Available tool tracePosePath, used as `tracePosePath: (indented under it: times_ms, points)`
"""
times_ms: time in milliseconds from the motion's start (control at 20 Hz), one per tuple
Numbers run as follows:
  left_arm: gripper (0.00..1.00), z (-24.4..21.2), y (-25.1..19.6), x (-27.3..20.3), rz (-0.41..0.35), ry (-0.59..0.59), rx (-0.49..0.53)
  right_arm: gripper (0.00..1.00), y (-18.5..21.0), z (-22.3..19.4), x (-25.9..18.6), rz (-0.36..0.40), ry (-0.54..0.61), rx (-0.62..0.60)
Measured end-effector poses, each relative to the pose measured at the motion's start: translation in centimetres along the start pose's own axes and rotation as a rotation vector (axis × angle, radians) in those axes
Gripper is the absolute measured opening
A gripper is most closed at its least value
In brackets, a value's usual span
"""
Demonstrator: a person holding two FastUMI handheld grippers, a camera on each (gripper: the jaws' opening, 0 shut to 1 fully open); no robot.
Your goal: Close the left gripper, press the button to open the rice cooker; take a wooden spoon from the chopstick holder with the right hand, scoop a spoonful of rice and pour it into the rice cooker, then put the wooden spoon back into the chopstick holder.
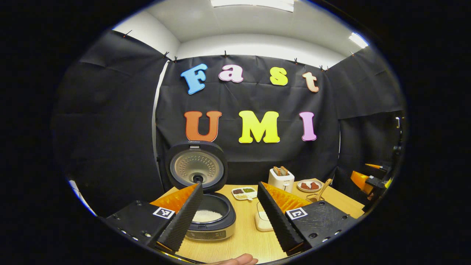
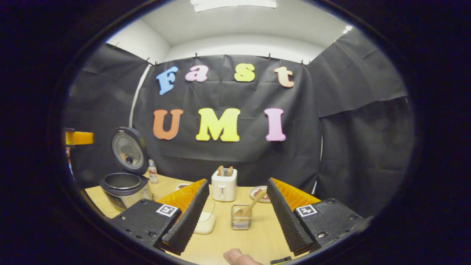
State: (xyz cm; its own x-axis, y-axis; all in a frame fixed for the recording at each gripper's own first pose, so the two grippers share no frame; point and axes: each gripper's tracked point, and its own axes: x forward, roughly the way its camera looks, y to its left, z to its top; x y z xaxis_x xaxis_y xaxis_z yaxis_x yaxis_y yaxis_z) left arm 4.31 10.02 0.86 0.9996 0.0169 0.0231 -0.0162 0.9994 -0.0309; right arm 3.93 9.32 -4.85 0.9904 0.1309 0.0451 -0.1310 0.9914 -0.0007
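Note:
The rice cooker (image 1: 211,221) stands with its lid (image 1: 198,167) raised, and white rice lies in its pot. My left gripper (image 1: 230,184) hangs open just in front of it, holding nothing. The cooker (image 2: 125,186) also stands at the left of the right gripper view. The wooden spoon (image 2: 253,204) leans in the wire chopstick holder (image 2: 241,219), straight ahead of my right gripper (image 2: 237,183), which is open and holds nothing. A white rice container (image 2: 204,221) sits left of the holder. In the left gripper view that container (image 1: 262,221) lies beside the cooker, with the spoon (image 1: 321,191) farther right.
A white toaster (image 2: 224,186) with toast stands at the back, a small plate (image 2: 257,193) beside it. A divided dish (image 1: 244,192) of grains sits behind the cooker, and a small bottle (image 2: 152,171) stands by its lid. A thumb (image 2: 237,257) shows at the table's near edge.

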Motion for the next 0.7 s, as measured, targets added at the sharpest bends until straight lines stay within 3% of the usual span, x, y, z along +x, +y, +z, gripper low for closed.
tracePosePath:
  times_ms: [150,450,700]
  points:
    - [0.95,3.4,2.2,2.2,0.007,-0.038,-0.016,1.00,0.9,-0.6,-2.0,0.047,-0.022,-0.018]
    - [0.94,8.0,4.7,8.4,-0.074,-0.083,-0.115,1.00,1.4,-2.2,-2.9,0.117,0.010,0.035]
    - [0.94,7.7,8.4,16.7,0.019,-0.076,-0.129,1.00,1.0,-2.6,-1.3,0.119,-0.018,0.021]
